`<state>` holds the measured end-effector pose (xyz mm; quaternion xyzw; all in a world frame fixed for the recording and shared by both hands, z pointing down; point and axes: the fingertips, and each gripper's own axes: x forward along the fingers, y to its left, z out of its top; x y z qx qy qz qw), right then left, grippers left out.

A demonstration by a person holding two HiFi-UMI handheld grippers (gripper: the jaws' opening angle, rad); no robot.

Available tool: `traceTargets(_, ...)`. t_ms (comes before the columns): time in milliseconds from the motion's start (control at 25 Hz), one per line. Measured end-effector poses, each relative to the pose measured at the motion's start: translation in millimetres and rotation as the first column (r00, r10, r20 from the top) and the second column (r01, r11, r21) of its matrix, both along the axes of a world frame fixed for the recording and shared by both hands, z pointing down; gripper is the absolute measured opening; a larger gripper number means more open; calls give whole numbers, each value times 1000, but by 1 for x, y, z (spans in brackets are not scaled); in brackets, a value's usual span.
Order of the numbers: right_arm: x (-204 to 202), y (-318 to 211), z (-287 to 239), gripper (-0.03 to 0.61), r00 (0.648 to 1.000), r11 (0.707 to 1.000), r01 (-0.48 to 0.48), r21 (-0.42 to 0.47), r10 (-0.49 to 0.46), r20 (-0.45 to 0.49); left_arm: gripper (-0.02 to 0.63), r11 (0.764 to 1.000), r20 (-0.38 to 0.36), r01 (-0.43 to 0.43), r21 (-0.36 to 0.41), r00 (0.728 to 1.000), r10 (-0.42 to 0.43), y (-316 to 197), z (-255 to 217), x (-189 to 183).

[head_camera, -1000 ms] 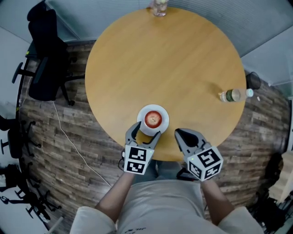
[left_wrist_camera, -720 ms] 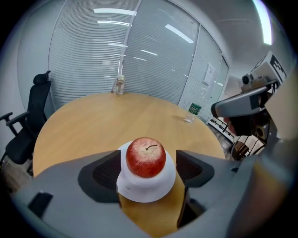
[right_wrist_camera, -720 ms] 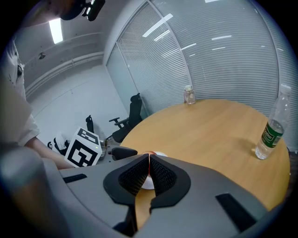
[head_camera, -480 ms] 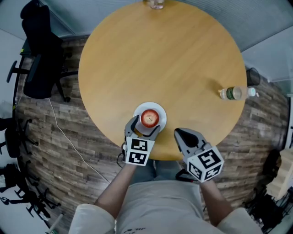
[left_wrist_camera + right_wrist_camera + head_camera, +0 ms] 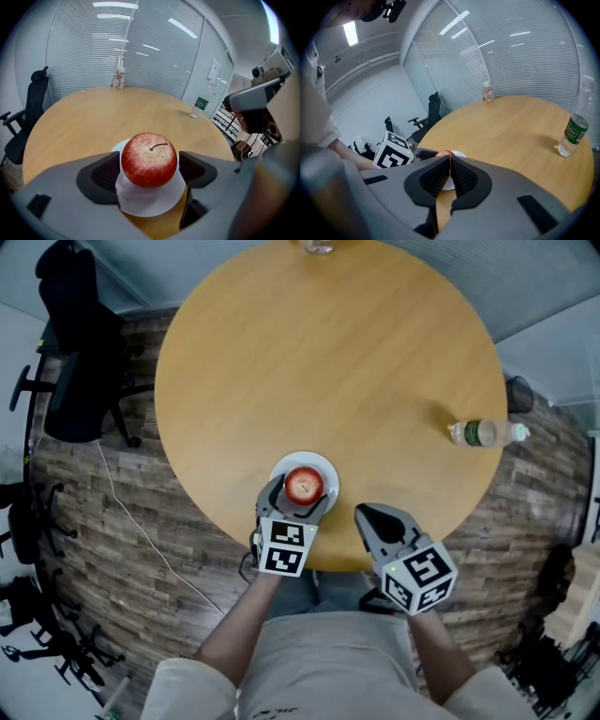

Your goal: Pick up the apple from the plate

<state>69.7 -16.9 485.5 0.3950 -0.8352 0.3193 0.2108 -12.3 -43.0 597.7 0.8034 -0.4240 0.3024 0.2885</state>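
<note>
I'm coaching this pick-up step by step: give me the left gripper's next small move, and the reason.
Probably close the left gripper on the apple. Its jaws stand open with the fruit between them, resting on the white plate, so a squeeze should grip it. The right gripper is shut.

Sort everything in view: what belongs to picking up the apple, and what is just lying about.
In the job: apple, plate under it, left gripper open with a jaw either side of the apple.

Lying about: plastic bottle, jar at the far edge, office chair, right gripper shut and empty.
</note>
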Motion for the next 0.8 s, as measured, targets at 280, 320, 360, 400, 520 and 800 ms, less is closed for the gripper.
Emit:
traceTargets(280,3,-2,1,31,1000,1000,-4,-4,4,0,383,1000,12,10,-3,1000,-10,-3,4,-1)
traceTargets(320,3,-2,1,31,1000,1000,-5,-4,5,0,382,1000,12,13,-3,1000,-13,-4,4,-1)
traceTargets(360,4,-2,2,31,1000,1000,-7,-3,7,0,382,1000,11,15,-3,1000,-15,-4,3,-1)
traceTargets(400,4,-2,1,31,1000,1000,-7,-2,7,0,380,1000,11,17,-2,1000,-17,-4,3,-1)
traceTargets(520,3,-2,0,31,1000,1000,-1,0,1,2,380,1000,11,17,2,1000,-17,-3,2,-2)
traceTargets(800,3,-2,-6,31,1000,1000,10,16,-10,1,380,999,6,25,21,1000,-25,-2,-8,-3)
